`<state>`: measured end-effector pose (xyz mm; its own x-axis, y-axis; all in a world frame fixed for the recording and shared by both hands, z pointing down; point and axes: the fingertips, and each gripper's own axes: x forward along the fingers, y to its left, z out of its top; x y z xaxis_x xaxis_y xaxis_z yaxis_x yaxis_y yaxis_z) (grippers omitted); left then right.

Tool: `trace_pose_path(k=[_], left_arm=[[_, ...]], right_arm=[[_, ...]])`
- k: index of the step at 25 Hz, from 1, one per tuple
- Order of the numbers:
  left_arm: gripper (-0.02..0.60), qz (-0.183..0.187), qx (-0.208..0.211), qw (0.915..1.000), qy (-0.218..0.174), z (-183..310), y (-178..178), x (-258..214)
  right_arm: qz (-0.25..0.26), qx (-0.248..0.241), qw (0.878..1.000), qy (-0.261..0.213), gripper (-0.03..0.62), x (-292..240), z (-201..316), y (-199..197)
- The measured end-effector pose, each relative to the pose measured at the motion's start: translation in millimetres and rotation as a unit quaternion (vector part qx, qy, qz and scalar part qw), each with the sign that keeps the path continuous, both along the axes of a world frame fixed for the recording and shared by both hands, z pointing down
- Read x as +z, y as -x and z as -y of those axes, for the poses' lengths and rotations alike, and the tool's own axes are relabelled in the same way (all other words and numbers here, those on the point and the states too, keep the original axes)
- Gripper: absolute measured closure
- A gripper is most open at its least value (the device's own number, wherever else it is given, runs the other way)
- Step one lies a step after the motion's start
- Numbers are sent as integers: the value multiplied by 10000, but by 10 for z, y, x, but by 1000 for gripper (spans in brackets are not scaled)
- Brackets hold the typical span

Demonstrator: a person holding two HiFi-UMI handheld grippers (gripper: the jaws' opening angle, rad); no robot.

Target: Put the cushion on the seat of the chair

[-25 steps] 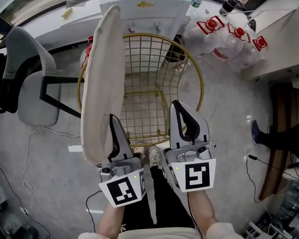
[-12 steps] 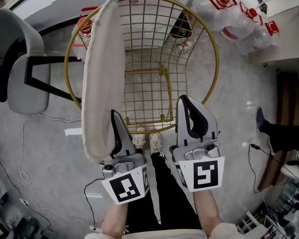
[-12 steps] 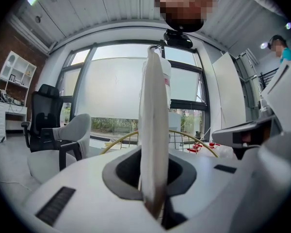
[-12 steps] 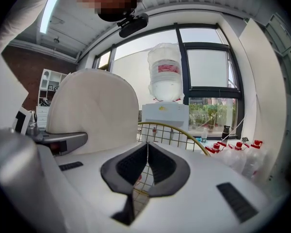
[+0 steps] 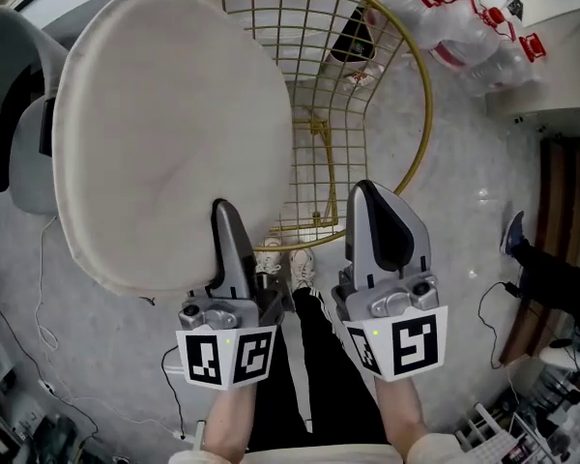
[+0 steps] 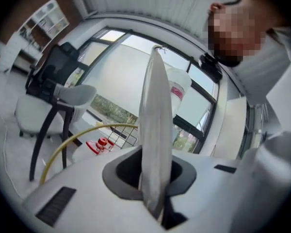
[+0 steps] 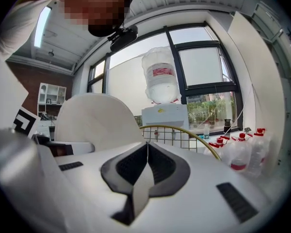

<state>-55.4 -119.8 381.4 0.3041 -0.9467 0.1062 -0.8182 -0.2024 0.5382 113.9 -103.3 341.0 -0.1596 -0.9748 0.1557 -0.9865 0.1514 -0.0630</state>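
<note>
- The round, cream fabric cushion (image 5: 164, 133) is not on the seat yet. It hangs in the air over the left side of the gold wire chair (image 5: 428, 85), face up and hiding that part of the rim.
- The left tool (image 5: 220, 211) has its jaws pinched on the near edge of the cushion and nowhere else. The whole pad juts out from that one thin seam, so I'd worry about it sagging or sliding out of the pinch if it is swung.
- The right tool (image 5: 372, 201) is closed on nothing, jaws pressed together beside the cushion. It props nothing up, so a slip on the left has no backstop.
- The cushion sits well to the left of the seat grid. Lowered from here, I think it would land on the hoop of the rim and tip off toward the floor or the grey office chair (image 5: 19, 162) next to it.
- The far edge could snag on the wire back as it comes across, folding the pad instead of letting it lie flat.
- Released early, it may settle crooked, half on the seat and half up the side.
</note>
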Motion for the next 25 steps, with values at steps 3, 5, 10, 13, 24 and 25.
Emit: trace_pose_path(k=[3, 5, 10, 13, 24, 25], left_arm=[[532, -1501, -83, 9873, 520, -8, -17, 182], [532, -2506, -144, 9646, 814, -38, -59, 328], [532, -4537, -158, 8821, 1253, -66, -145, 677], [532, -5201, -114, 8442, 1288, -59, -191, 778], [532, -5469, -162, 8238, 1486, -117, -314, 1038], [532, -5486, -204, 8223, 1496, -106, -325, 1074]], right_arm=[[335, 44, 9994, 61, 577, 40, -61, 1], [441, 15, 9990, 99, 577, 76, -95, 7], [552, -150, 9983, 93, 577, 132, -88, 100], [693, -85, 9975, 64, 577, 174, -69, 70], [942, 85, 9954, 128, 577, 270, -54, -27], [937, 64, 9955, 123, 577, 273, -39, -41]])
